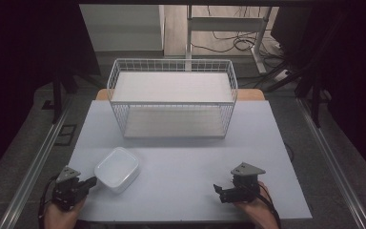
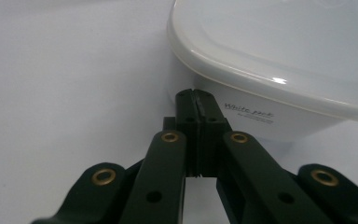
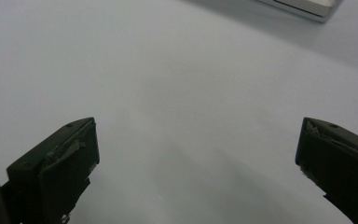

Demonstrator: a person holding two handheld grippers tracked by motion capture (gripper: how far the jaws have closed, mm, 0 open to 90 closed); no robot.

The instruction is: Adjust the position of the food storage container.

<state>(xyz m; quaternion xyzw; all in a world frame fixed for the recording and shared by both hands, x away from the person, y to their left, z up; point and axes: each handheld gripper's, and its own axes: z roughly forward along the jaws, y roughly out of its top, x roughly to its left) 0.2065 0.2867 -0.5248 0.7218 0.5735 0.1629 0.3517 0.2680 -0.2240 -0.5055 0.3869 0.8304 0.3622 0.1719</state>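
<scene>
At table's near-left, left gripper (image 2: 196, 100) jaws together, tips against lidded white container (image 1: 116, 168) wall: pushing step. Next: nudge toward wire basket (image 1: 171, 98). Right gripper (image 3: 198, 154) jaws apart, idle.

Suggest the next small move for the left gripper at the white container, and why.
Probably keep nudging it forward toward the wire basket. The left gripper has its jaws shut with nothing between them, tips at the near side wall of the lidded white container, so it can push but not grasp. The right gripper sits open, apart over bare table.
</scene>
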